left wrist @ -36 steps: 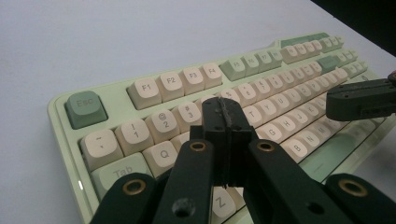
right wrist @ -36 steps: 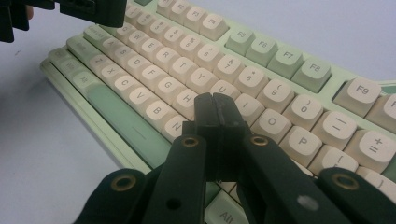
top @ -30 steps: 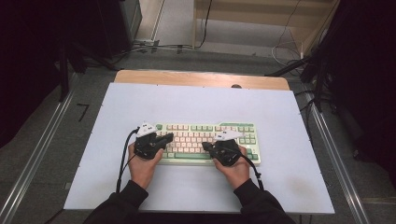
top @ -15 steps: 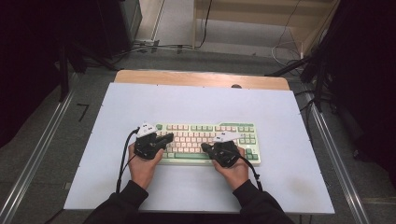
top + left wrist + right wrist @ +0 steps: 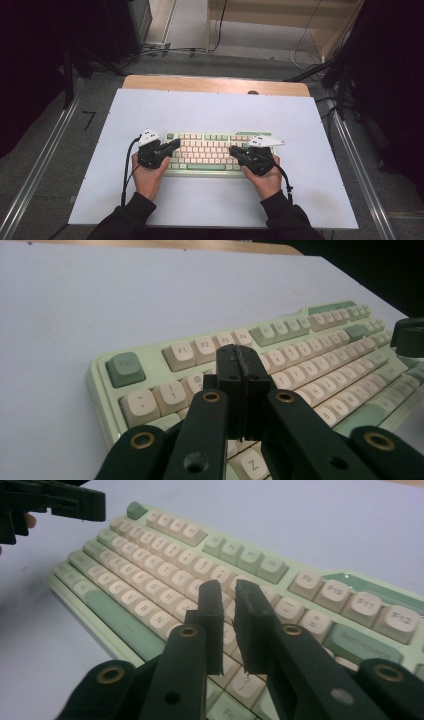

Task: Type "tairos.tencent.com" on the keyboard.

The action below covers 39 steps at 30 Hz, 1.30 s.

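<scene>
A pale green keyboard (image 5: 220,150) with cream keys lies on the white tabletop (image 5: 215,107), near the person's side. My left gripper (image 5: 175,144) rests over its left end, jaws shut together with nothing in them (image 5: 241,357), above the number row. My right gripper (image 5: 234,150) is over the right part of the keyboard (image 5: 165,550). Its jaws have just been opening and stand a narrow gap apart (image 5: 227,592), with nothing between them. Each hand grips its tool from below.
A wooden strip (image 5: 215,84) runs along the table's far edge. Metal rails flank the table, and cables lie on the floor (image 5: 180,50) beyond it. White surface lies free all around the keyboard.
The right gripper has shifted a little to the right over the keyboard. The left hand and the keyboard have stayed put.
</scene>
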Motion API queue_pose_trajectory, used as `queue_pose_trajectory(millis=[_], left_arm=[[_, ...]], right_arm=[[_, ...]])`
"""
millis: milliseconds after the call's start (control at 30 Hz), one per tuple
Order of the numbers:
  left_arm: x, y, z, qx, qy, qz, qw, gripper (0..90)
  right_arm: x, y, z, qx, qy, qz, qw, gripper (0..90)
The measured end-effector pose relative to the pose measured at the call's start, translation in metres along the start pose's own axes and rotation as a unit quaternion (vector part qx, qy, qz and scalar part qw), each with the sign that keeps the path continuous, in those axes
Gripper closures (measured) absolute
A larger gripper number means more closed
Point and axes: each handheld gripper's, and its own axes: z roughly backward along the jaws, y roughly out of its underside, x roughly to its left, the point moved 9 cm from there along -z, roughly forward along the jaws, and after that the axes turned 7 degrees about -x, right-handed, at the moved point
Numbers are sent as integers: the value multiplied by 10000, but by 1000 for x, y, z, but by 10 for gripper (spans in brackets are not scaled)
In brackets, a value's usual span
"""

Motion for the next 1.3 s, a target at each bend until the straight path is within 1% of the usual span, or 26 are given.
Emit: queue_pose_trajectory(millis=[33,67,133,200,233,300,400,433,600,667,733,867,933,1067,1167,1300], left_arm=[[1,-1,1,-40,-28,11,10000,891],[2,-2,1,-44,-56,14,10000,846],[4,-3,3,-73,-101,38,9999,812],[5,-4,5,-93,-103,68,9999,776],[6,-4,6,-121,-114,76,9998,752],[9,-4,9,-94,-197,67,9997,684],[11,-4,12,-100,-264,68,9996,627],[11,-4,13,-107,-291,48,9995,594],[10,-4,17,-123,-359,-35,9993,508],[10,-5,18,-163,-394,-37,9991,476],[10,-4,20,-152,-415,-85,9990,457],[11,-4,22,-156,-447,-101,9988,427],[11,-4,23,-142,-455,-108,9988,426],[12,-2,24,-125,-504,-131,9986,405],[12,-1,25,-96,-471,-126,9988,400],[12,-1,26,-93,-499,-141,9986,383]], right_arm=[[-2,0,2,-17,12,-46,10000,764],[-5,0,4,-29,14,-87,10000,739],[-9,0,7,-44,35,-117,9999,722],[-12,1,10,-80,59,-151,9998,676],[-13,1,11,-87,56,-151,9998,655],[-16,1,15,-138,107,-151,9997,615],[-21,1,20,-208,167,-160,9995,560],[-23,1,22,-214,177,-189,9994,551],[-32,2,31,-269,295,-247,9989,467],[-36,2,35,-297,362,-277,9985,444],[-40,3,38,-319,424,-290,9982,422],[-45,5,42,-316,482,-337,9978,400],[-47,6,44,-322,516,-342,9976,392],[-49,7,46,-294,525,-366,9975,376],[-50,8,47,-294,534,-379,9974,360],[-52,7,49,-350,551,-382,9971,356]])
